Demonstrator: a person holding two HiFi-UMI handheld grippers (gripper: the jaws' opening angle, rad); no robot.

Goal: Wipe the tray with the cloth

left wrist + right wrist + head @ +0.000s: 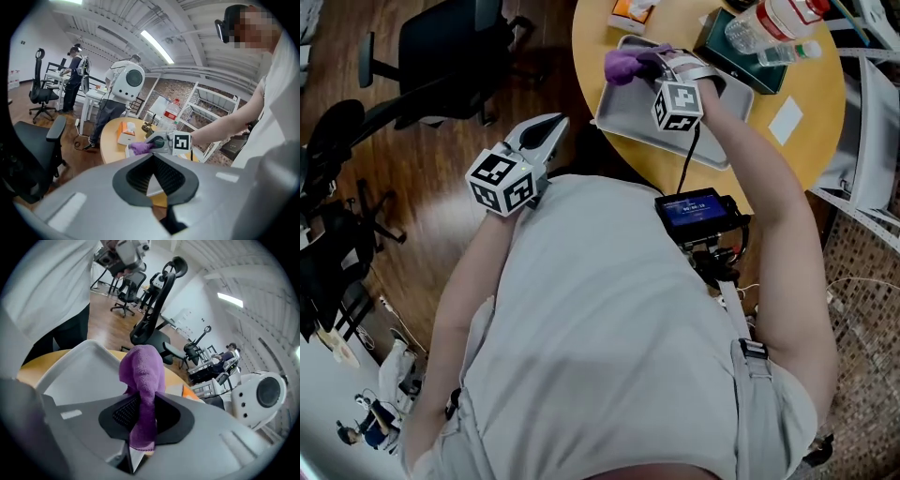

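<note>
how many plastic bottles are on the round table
2. A large bottle with a red label stands out at the far side of the table, and a smaller green-capped bottle is just in front of it. More could lie beyond the frame's top edge.

The tray (628,117) is grey and rectangular, with a raised rim and rounded corners. It lies flat on the round yellow worktop (592,52), close to the edge, at about 12 o'clock in the head view, its long side running from 10 o'clock to 4 o'clock. The cloth (626,64) is purple and fleecy, bunched into a lump. The right gripper (656,58) pinches it over the tray's 10 o'clock corner, the loose end hanging past the jaws.
</note>
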